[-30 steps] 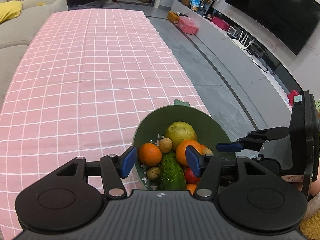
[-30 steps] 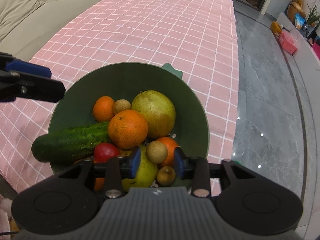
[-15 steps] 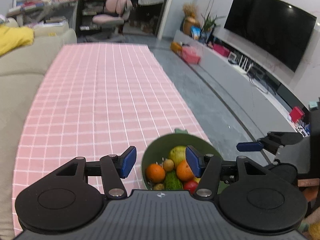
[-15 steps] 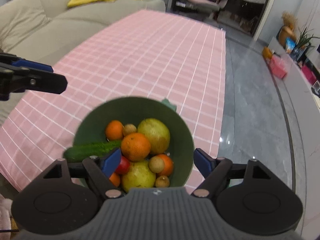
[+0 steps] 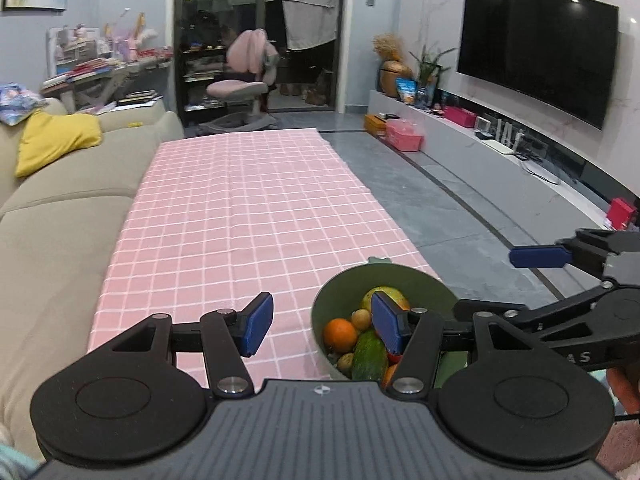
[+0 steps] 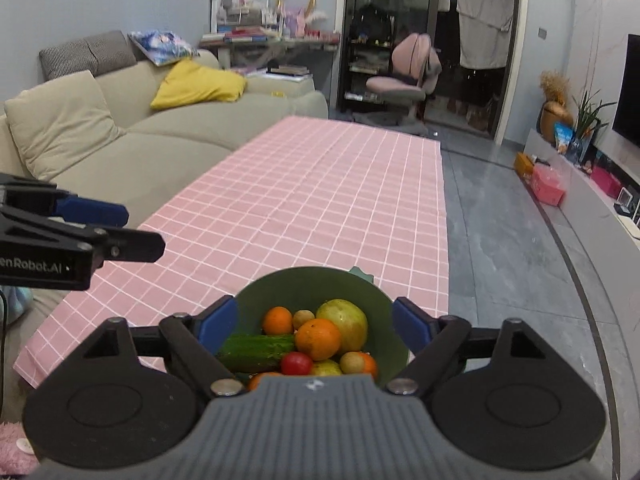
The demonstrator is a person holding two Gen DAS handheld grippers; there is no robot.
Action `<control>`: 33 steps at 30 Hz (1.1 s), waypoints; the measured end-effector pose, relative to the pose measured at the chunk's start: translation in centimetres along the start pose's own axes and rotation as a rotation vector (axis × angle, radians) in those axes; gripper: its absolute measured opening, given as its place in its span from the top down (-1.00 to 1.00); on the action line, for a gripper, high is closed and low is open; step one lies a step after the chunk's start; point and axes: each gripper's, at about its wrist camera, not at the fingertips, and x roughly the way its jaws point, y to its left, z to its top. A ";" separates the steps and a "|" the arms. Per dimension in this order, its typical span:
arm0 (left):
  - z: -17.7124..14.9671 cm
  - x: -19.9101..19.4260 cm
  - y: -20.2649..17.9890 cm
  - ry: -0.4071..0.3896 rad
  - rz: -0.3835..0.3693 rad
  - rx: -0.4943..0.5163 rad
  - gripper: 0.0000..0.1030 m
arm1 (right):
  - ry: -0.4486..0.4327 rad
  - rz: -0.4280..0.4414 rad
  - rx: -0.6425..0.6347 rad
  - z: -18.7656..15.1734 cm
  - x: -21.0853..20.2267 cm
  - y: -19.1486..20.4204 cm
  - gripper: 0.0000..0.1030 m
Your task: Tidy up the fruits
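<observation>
My right gripper (image 6: 316,326) jaws just opened, nothing between them; left gripper (image 5: 322,328) open, empty. Both pulled back and up from the green bowl (image 6: 308,284), which sits at the near right table edge. Fruit all binned, looks done.

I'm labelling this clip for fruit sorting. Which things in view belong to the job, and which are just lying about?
Belongs to the job:
- green bowl
- oranges
- cucumber
- red tomato
- large yellow-green fruit
- small brown fruits
- checked tablecloth

Just lying about:
- sofa
- yellow cushion
- pink chair
- television
</observation>
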 end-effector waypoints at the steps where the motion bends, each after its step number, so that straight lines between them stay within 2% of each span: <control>1: -0.2 -0.3 -0.1 -0.004 0.010 -0.014 -0.29 | -0.004 0.001 0.009 -0.3 -0.4 0.1 -0.59; 6: -1.3 -1.6 0.4 -0.034 0.046 -0.115 -0.31 | -0.006 -0.003 0.087 -2.0 -1.5 0.0 -0.63; 11: -2.1 -2.3 -0.4 -0.042 0.140 -0.055 -0.62 | 0.019 -0.040 0.082 -3.3 -1.7 0.4 -0.64; 17: -3.2 -1.7 -1.3 0.022 0.146 -0.007 -0.66 | 0.053 -0.030 0.060 -4.2 -1.4 0.9 -0.75; 24: -4.5 -0.7 -1.1 0.092 0.127 -0.054 -0.66 | 0.106 -0.023 0.033 -4.8 -0.5 1.5 -0.79; 33: -5.2 0.2 -1.5 0.146 0.111 -0.037 -0.68 | 0.169 -0.017 0.025 -5.2 0.7 1.7 -0.81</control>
